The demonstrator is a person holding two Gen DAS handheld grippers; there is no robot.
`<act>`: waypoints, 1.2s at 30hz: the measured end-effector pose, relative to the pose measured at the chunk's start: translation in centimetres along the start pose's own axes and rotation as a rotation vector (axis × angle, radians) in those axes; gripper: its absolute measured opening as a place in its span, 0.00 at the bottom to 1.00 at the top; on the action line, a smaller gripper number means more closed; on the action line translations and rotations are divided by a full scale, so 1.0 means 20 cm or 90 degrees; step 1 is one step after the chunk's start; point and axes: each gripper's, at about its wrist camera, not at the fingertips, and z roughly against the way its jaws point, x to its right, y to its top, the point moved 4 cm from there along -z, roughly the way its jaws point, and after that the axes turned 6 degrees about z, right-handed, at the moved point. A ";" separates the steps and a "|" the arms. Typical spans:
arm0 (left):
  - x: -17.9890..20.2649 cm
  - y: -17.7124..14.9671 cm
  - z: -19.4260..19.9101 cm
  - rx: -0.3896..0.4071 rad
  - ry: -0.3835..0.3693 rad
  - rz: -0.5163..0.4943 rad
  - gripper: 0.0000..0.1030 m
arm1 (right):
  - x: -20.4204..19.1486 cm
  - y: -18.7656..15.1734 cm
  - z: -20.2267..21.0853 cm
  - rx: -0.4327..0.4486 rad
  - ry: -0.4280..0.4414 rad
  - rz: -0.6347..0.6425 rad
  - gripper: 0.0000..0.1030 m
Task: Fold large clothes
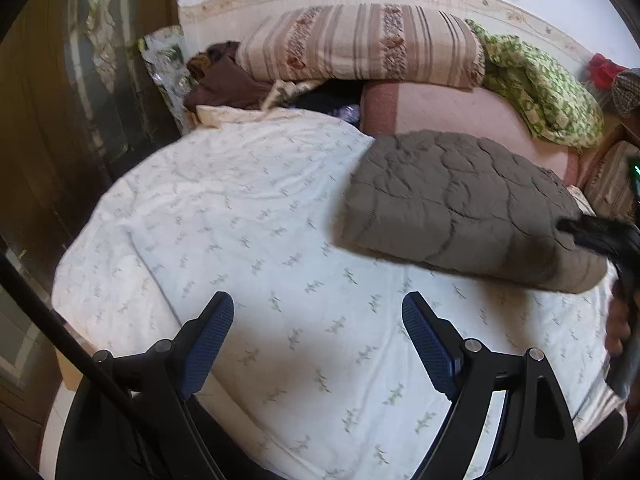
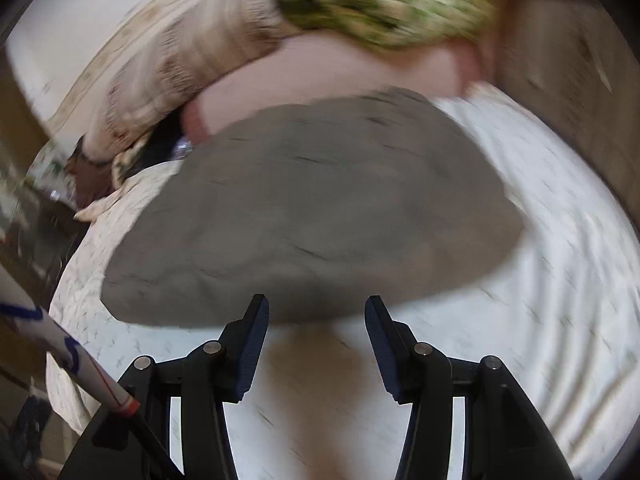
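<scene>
A grey quilted garment (image 1: 460,204) lies folded in a thick bundle on the white printed bedspread (image 1: 240,208), toward the right. My left gripper (image 1: 318,312) is open and empty, above bare bedspread to the left of and nearer than the bundle. In the left wrist view my right gripper (image 1: 592,236) shows at the bundle's right end. In the blurred right wrist view the right gripper (image 2: 316,308) is open, its fingertips at the near edge of the grey garment (image 2: 312,216), nothing between them.
A striped pillow (image 1: 360,48), a brown cloth (image 1: 228,84), a pink blanket (image 1: 452,108) and a green patterned cloth (image 1: 536,88) lie along the bed's far side by the wall. A dark wooden wardrobe (image 1: 60,100) stands at left.
</scene>
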 end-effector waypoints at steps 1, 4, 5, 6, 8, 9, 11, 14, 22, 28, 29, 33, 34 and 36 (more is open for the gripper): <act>-0.02 0.01 0.00 0.009 0.010 0.004 0.83 | -0.07 0.05 -0.05 0.003 -0.006 0.015 0.53; -0.09 0.03 0.00 0.020 0.032 0.015 0.83 | -0.26 0.18 -0.22 0.016 -0.051 0.072 0.53; -0.11 0.04 -0.01 0.022 0.036 0.018 0.83 | -0.31 0.20 -0.28 0.006 -0.057 0.087 0.53; -0.13 0.04 -0.01 0.025 0.039 0.022 0.83 | -0.36 0.21 -0.37 -0.018 -0.060 0.100 0.55; -0.18 0.05 -0.01 0.031 0.043 0.031 0.83 | -0.40 0.17 -0.54 -0.073 -0.087 0.111 0.60; -0.20 0.05 -0.01 0.039 0.045 0.036 0.83 | -0.41 0.16 -0.58 -0.090 -0.101 0.123 0.60; -0.22 0.06 -0.01 0.058 0.049 0.047 0.84 | -0.44 0.17 -0.56 -0.086 -0.120 0.148 0.60; -0.25 0.08 -0.02 0.075 0.038 0.070 0.86 | -0.53 0.18 -0.41 -0.033 -0.074 0.148 0.60; -0.28 0.10 -0.01 0.078 0.037 0.072 0.87 | -0.96 0.03 -0.57 -0.074 0.014 0.244 0.61; -0.27 0.13 -0.01 0.087 0.050 0.047 0.88 | -1.02 0.01 -0.60 -0.065 -0.012 0.274 0.67; -0.26 0.14 -0.01 0.086 0.043 0.045 0.88 | -1.01 0.02 -0.56 -0.059 0.008 0.267 0.67; -0.16 0.18 0.02 0.089 -0.008 0.038 0.88 | -0.82 -0.06 -0.30 -0.034 0.039 0.226 0.67; -0.11 0.20 0.04 0.091 -0.030 0.026 0.88 | -0.75 -0.10 -0.23 -0.027 0.036 0.216 0.68; -0.02 0.22 0.05 0.091 -0.049 0.000 0.88 | -0.61 -0.17 -0.11 -0.016 -0.001 0.207 0.68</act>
